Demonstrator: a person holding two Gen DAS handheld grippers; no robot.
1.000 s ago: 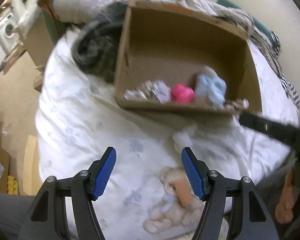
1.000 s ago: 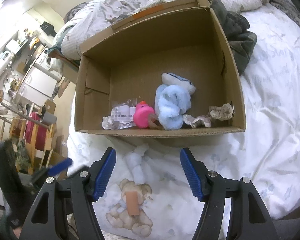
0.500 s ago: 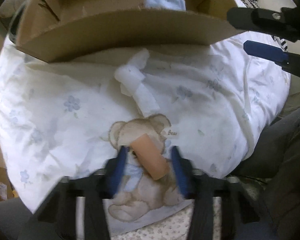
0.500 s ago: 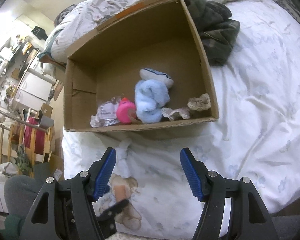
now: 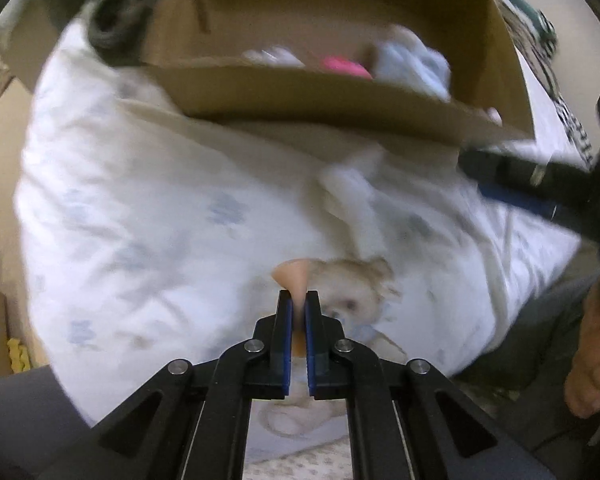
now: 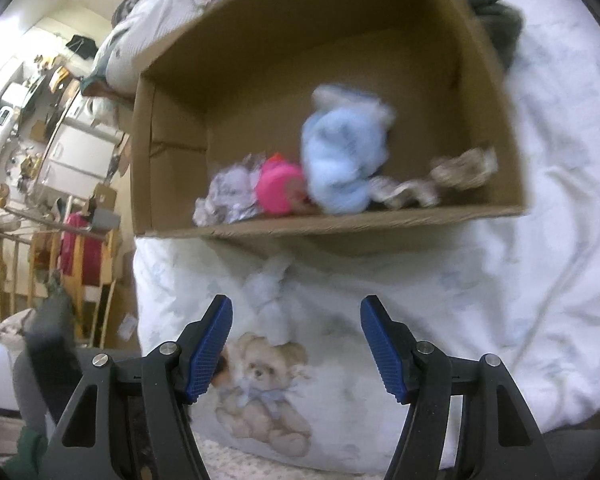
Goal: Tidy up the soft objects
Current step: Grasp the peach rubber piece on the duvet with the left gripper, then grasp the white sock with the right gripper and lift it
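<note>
Peach-coloured soft piece [image 5: 296, 280] sat pinched between the blue pads of the left gripper [image 5: 298, 300], whose jaws were pressed together on it, low over the white bedding [image 5: 140, 220]. Just beyond it lay a teddy bear [image 5: 356, 292], printed or lying on the bedding; blur made it hard to tell which. A white rolled cloth [image 5: 352, 196] lay on the bedding between the bear and a cardboard box [image 5: 300, 96]. Inside the box, near its front wall, were a crumpled silvery wrapper [image 6: 228, 196], a pink toy [image 6: 280, 188], a light blue fluffy item [image 6: 344, 160] and a beige patterned cloth [image 6: 452, 176]. The right gripper [image 6: 296, 348] hovered above the bear with its jaws wide apart and nothing between them. A dark garment [image 6: 496, 20] lay behind the box.
</note>
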